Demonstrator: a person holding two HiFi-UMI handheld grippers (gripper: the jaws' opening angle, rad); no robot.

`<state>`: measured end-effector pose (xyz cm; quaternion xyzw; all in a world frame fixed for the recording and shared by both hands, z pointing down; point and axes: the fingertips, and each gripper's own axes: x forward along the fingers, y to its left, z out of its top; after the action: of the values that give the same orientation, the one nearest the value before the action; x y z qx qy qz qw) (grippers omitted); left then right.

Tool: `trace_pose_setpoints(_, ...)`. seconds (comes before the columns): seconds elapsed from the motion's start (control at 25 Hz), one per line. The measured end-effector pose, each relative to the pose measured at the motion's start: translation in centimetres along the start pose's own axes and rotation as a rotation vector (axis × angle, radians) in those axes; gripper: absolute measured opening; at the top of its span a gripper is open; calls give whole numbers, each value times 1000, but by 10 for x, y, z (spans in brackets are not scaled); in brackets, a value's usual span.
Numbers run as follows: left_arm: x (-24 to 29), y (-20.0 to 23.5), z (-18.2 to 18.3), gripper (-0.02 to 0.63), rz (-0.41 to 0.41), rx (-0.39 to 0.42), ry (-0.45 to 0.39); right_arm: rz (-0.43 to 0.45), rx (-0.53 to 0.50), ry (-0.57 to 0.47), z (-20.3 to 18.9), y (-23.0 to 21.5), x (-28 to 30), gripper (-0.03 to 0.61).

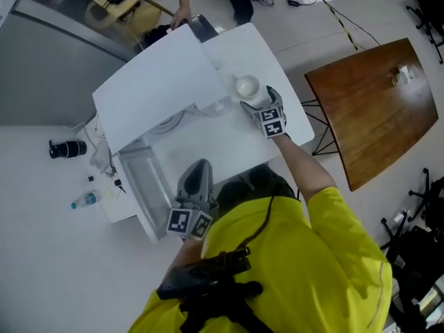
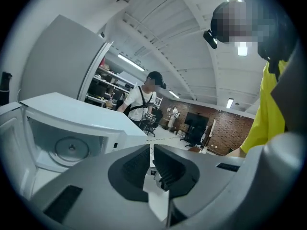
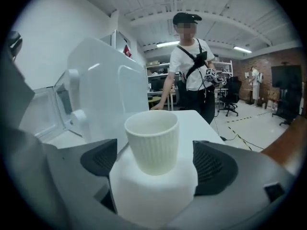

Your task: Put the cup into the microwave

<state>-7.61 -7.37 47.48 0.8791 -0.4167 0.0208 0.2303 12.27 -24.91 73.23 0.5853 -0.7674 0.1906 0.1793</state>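
A white ribbed cup (image 1: 247, 87) stands upright on the white table (image 1: 291, 127), to the right of the white microwave (image 1: 156, 82). The microwave door (image 1: 142, 182) hangs open toward me, and the turntable (image 2: 72, 147) shows inside the cavity. My right gripper (image 1: 257, 100) is open, its pads wide on either side of the cup (image 3: 152, 140) and apart from it. My left gripper (image 1: 200, 168) hovers in front of the open cavity, jaws together with nothing between them (image 2: 151, 164).
A person (image 3: 192, 61) stands at the table's far end with a hand on it. A brown wooden table (image 1: 374, 109) is to the right. On the floor at the left lie a plastic bottle (image 1: 87, 201) and a dark cylinder (image 1: 67, 148).
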Motion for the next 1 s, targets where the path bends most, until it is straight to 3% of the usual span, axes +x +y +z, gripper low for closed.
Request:
trace_pose_setpoints(0.2, 17, 9, 0, 18, 65, -19, -13, 59, -17, -19, 6, 3, 47, 502)
trace_pose_setpoints(0.48, 3, 30, 4, 18, 166, -9, -6, 73, -46, -19, 12, 2, 50, 469)
trace_pose_setpoints(0.72, -11, 59, 6, 18, 223, -36, -48, 92, -74, 18, -2, 9, -44, 468)
trace_pose_setpoints(0.84, -26, 73, 15, 18, 251, -54, -81, 202, -106, 129, -31, 43, -116, 468)
trace_pose_setpoints(1.0, -58, 91, 29, 18, 303, -79, -130, 409, -127, 227, -40, 129, -171, 468)
